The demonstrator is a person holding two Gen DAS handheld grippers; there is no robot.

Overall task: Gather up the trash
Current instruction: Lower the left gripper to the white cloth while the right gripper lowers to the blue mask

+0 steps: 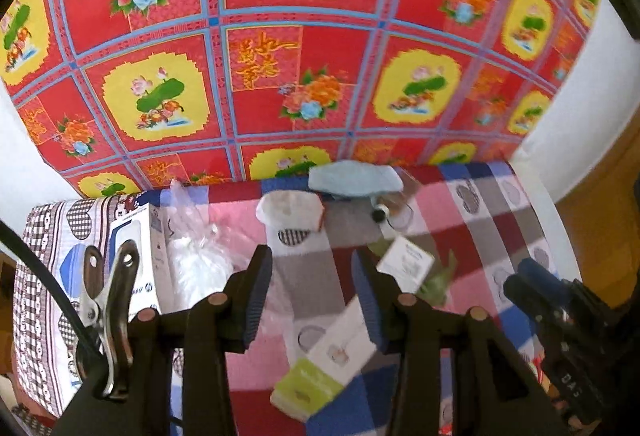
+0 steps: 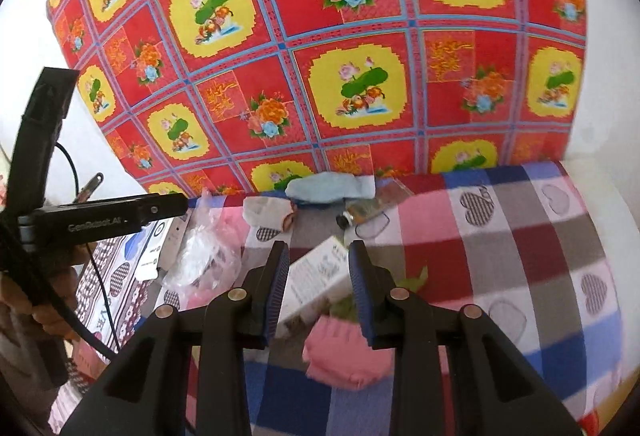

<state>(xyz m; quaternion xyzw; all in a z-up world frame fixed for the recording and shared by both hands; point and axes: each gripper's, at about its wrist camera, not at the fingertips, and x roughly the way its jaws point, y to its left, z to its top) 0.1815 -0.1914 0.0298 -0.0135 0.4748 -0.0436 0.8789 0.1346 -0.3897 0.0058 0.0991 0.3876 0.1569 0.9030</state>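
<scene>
A: Report the state of the left gripper (image 1: 312, 268).

B: Its jaws stand apart with nothing clamped. In the left wrist view a white and green carton (image 1: 326, 360) lies on the bench (image 1: 500, 232) under the gap, its upper end close against the right-hand finger. I cannot tell whether they touch.

A: And the right gripper (image 2: 319, 260)?

B: Jaws apart as well, nothing clamped. Between the fingers, in the right wrist view, the white carton (image 2: 320, 280) shows on the checked cloth, with a pink item (image 2: 348, 352) just in front of it, nearer the camera. The picture is too blurred there to name the pink item.

A: Where is the remaining trash?

B: Along the far edge of the bench, against the red flowered cloth (image 1: 304, 36): a pale blue cloth piece (image 1: 354, 180), a white sock-like item (image 1: 290, 210) just beside it, and a small tube with a black cap (image 2: 362, 214) near them. A clear plastic bag (image 1: 196, 248) lies toward the far left corner, touching a white and blue box (image 1: 138, 256). A small white card (image 1: 406, 262) rests on a green scrap (image 1: 434, 284) to the right of the left gripper.

A: Anything else on the left gripper?

B: A metal spring clip (image 1: 108, 312) sits at its left side.
</scene>
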